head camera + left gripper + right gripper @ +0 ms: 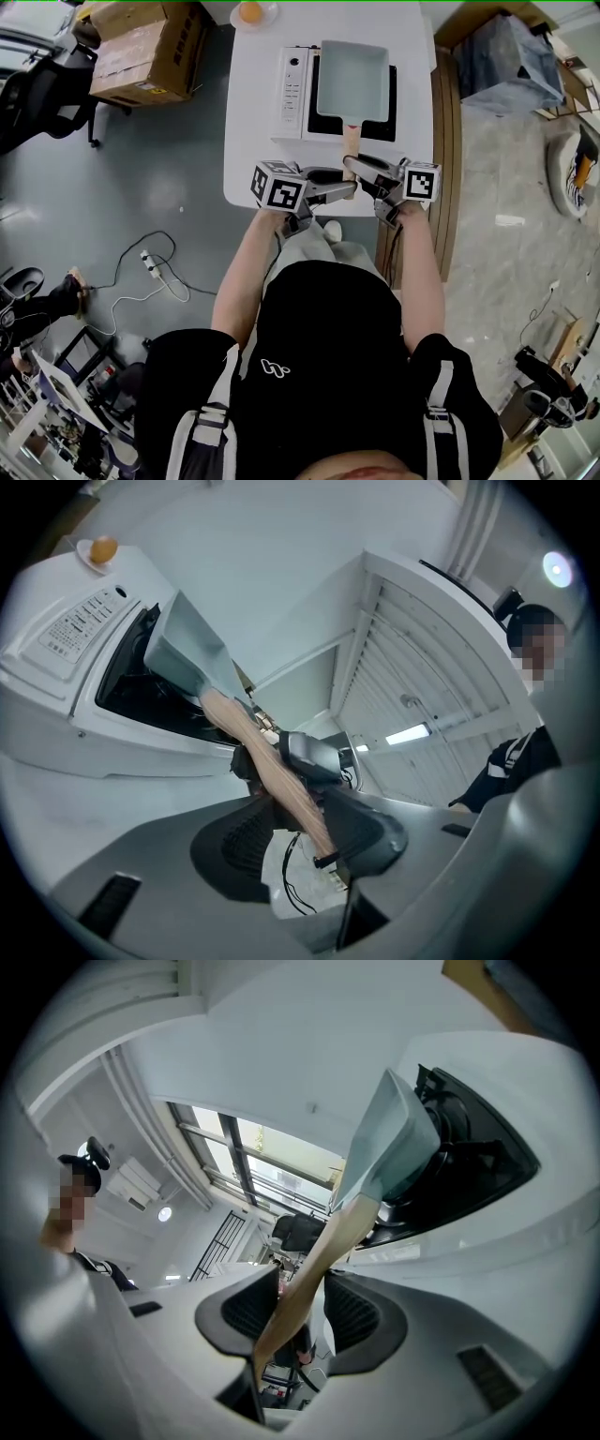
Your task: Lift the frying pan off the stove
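Note:
A pale green rectangular frying pan [352, 80] is over the black top of a white stove [292, 84] on a white table [253, 141]. Its wooden handle [351, 141] points toward me. My left gripper [343, 185] reaches in from the left and my right gripper [356, 165] from the right; both are shut on the handle's near end. In the left gripper view the handle [262, 757] runs between the pads of the left gripper [295, 808] up to the pan [183, 644]. The right gripper [300, 1312] clamps the handle [323, 1251] below the pan [389, 1138]. Whether the pan touches the stove is unclear.
A small dish with an orange ball [250, 12] sits at the table's far edge. Cardboard boxes [145, 47] stand on the floor to the left, with cables [150, 267] nearer. A wooden bench [448, 141] runs along the table's right side. A person [525, 752] stands in the background.

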Demonstrator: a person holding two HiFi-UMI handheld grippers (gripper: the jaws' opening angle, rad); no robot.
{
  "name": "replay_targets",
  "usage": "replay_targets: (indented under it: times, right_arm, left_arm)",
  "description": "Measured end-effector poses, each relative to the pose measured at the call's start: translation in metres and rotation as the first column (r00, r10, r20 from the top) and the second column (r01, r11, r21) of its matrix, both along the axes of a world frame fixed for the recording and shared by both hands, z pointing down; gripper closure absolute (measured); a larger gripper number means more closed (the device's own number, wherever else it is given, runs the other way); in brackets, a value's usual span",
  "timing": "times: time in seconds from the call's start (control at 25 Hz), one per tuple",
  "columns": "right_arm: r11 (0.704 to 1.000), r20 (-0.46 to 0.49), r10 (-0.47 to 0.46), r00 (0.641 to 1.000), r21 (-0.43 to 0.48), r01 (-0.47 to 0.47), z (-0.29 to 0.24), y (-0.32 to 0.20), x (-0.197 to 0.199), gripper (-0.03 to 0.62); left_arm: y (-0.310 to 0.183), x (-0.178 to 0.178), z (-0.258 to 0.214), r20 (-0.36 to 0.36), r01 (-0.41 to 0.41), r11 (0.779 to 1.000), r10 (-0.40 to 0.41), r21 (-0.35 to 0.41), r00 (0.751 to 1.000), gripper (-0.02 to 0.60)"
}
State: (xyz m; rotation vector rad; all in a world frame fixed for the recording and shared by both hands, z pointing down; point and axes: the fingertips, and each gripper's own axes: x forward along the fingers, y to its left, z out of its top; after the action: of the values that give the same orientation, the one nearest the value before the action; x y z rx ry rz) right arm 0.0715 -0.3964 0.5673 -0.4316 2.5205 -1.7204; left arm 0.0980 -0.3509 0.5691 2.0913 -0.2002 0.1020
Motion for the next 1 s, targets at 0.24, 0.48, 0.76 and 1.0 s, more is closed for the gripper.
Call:
replay_targets:
  times: [0.24, 0.48, 0.76, 1.0]
  right_arm:
    - [0.999, 0.039, 0.018, 0.999, 0.038, -0.019, -0.008, 0.002, -0.002, 0.433]
    - [0.997, 0.057, 0.035, 0.998, 0.073, -0.039, -0.018, 0.007, -0.003, 0.427]
    - [0.989, 0.082, 0.044, 0.996, 0.141, -0.055, -0.047, 0.009, -0.008, 0.427]
    - [0.981, 0.074, 0.041, 0.996, 0.184, -0.054, -0.074, 0.016, -0.013, 0.427]
  left_arm:
    - [0.004, -0.004, -0.010, -0.020, -0.014, 0.999, 0.015, 0.047, 1.000, 0.391]
    - [0.009, -0.006, -0.023, -0.002, -0.039, 0.995, 0.039, 0.096, 0.999, 0.385]
    - [0.012, -0.012, -0.049, 0.021, -0.055, 0.985, 0.052, 0.166, 0.998, 0.385]
    - [0.020, -0.016, -0.075, 0.025, -0.072, 0.972, 0.068, 0.223, 0.997, 0.382]
